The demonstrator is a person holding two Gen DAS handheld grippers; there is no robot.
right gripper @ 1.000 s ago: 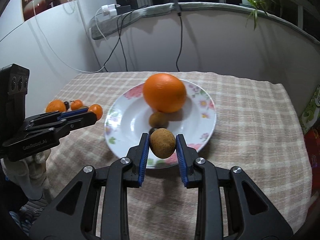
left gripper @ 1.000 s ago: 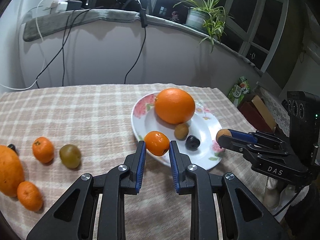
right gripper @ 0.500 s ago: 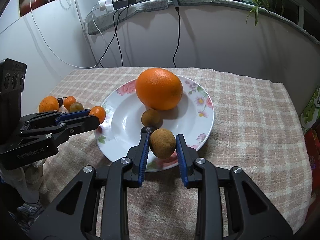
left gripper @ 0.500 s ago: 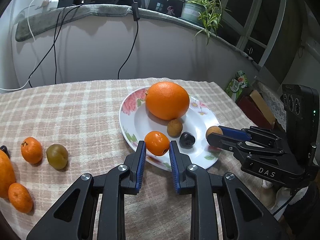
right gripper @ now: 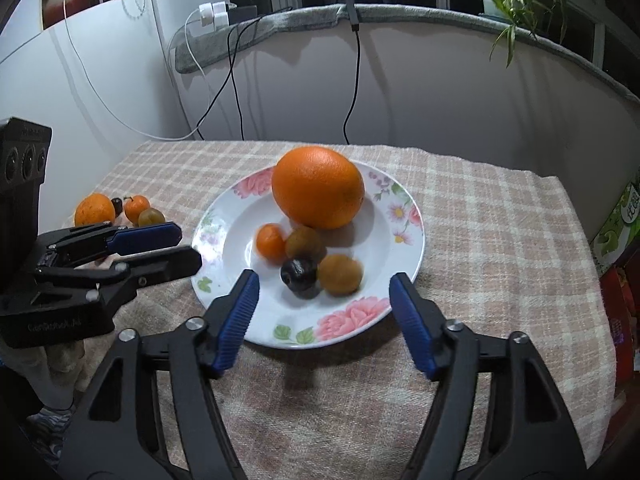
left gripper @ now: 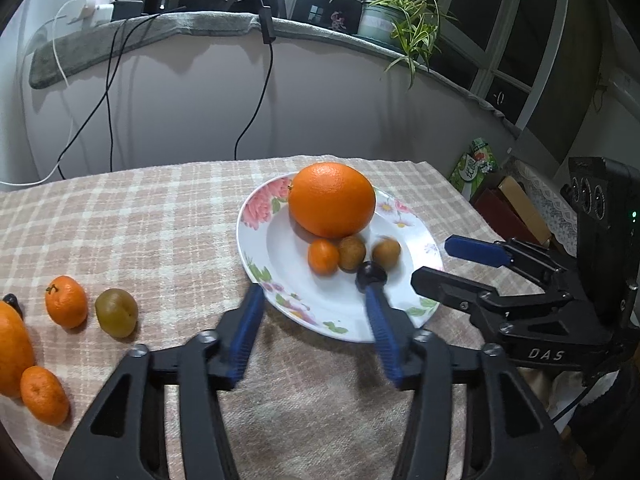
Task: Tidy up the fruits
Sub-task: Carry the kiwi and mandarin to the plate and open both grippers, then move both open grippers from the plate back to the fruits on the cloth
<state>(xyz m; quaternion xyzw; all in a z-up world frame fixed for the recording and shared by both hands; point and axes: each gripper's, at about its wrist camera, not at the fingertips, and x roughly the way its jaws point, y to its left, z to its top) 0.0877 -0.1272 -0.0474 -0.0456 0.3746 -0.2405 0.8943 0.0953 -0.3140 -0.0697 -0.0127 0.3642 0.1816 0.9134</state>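
Observation:
A flowered white plate (left gripper: 256, 264) (right gripper: 416, 240) holds a big orange (left gripper: 332, 200) (right gripper: 318, 186), a small tangerine (left gripper: 323, 256) (right gripper: 270, 242), two brown fruits (left gripper: 352, 253) (right gripper: 340, 274) and a dark plum (left gripper: 371, 274) (right gripper: 300, 274). My left gripper (left gripper: 312, 300) (right gripper: 186, 246) hangs over the plate's near-left rim. Its jaws are opening, with nothing pressed between them. My right gripper (right gripper: 324, 282) (left gripper: 436, 262) is over the near-right rim, jaws opening too. The blurred brown fruit lies loose on the plate just beyond its tips.
More fruit lies loose on the checked cloth at the left: a tangerine (left gripper: 66, 306), a greenish plum (left gripper: 116, 312), a large orange (left gripper: 12, 352) and another tangerine (left gripper: 44, 394). Boxes (left gripper: 508, 208) stand past the table's right edge. Cables hang down the back wall.
Both grippers went from shut to open. The left let go of the small tangerine and the right let go of the brown fruit; both now lie on the plate by the other fruit.

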